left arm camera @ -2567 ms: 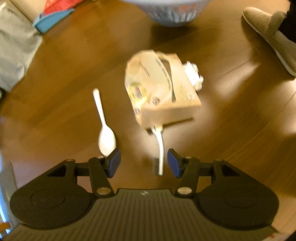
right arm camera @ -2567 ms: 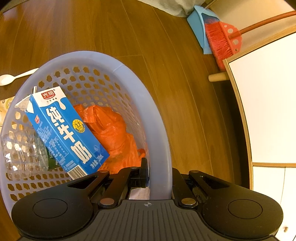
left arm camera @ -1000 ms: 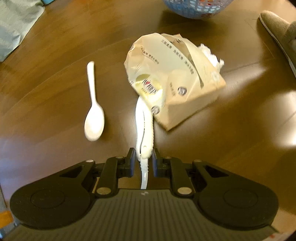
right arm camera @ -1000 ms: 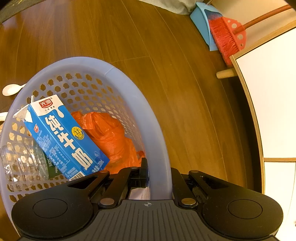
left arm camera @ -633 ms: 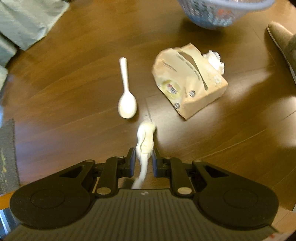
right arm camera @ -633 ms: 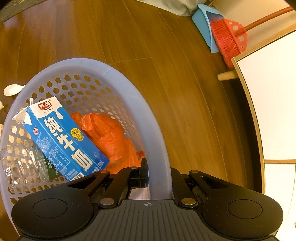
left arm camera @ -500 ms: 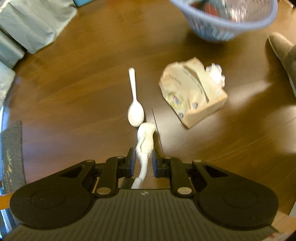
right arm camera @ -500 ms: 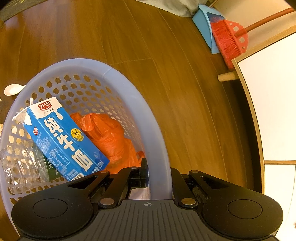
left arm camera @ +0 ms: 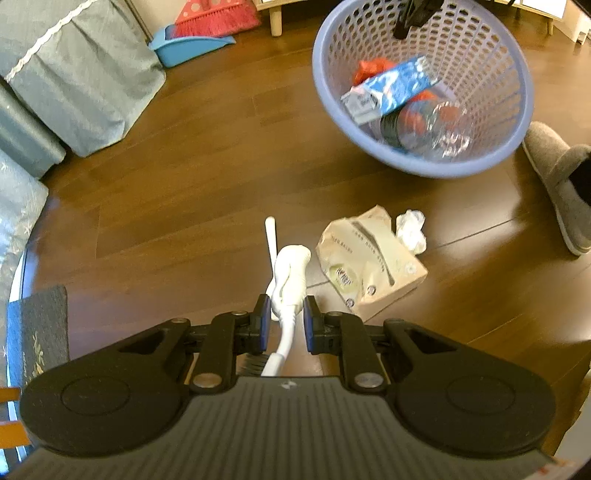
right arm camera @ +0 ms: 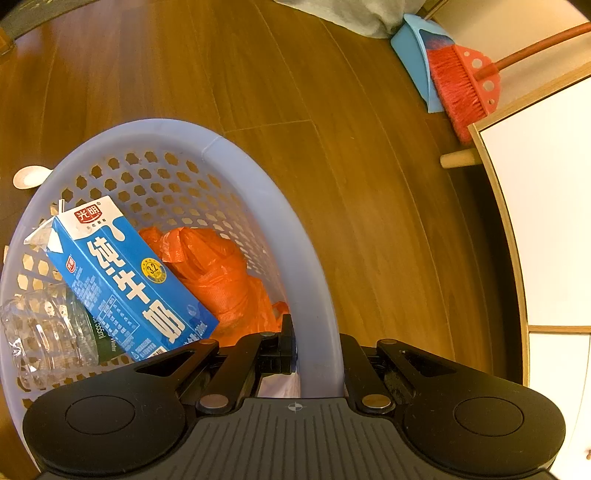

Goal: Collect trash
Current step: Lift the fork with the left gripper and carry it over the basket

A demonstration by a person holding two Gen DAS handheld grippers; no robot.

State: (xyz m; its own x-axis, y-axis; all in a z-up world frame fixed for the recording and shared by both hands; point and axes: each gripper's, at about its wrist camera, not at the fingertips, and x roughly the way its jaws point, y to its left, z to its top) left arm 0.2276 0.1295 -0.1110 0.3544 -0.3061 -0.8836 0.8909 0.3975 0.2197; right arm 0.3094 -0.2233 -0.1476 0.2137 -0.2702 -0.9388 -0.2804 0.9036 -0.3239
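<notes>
The lavender basket (right arm camera: 317, 295), tilted at the upper right of the left view, looks light but floppy; the right gripper (right arm camera: 317, 347) clamps its rim. At lower centre, the left gripper (left arm camera: 284, 321) pinches a white plastic spoon (left arm camera: 290, 273) at its neck, featherweight, stiff and probably slick.

A dark brown wooden plank floor (left arm camera: 177, 206) fills both views, glossy, with pale patches of reflected light at the right edge of the left wrist view. Grey-blue fabric-covered furniture (left arm camera: 77, 70) — trimmed with a white band — occupies the upper left. Beside it lie a blue dustpan (left arm camera: 188, 48) and a red broom (left arm camera: 218, 16). A white cabinet (right arm camera: 546, 206) with light wood edging stands on a round peg leg (right arm camera: 456, 159) at the right of the right wrist view. A dark patterned mat (left arm camera: 37, 332) lies at the lower left.
</notes>
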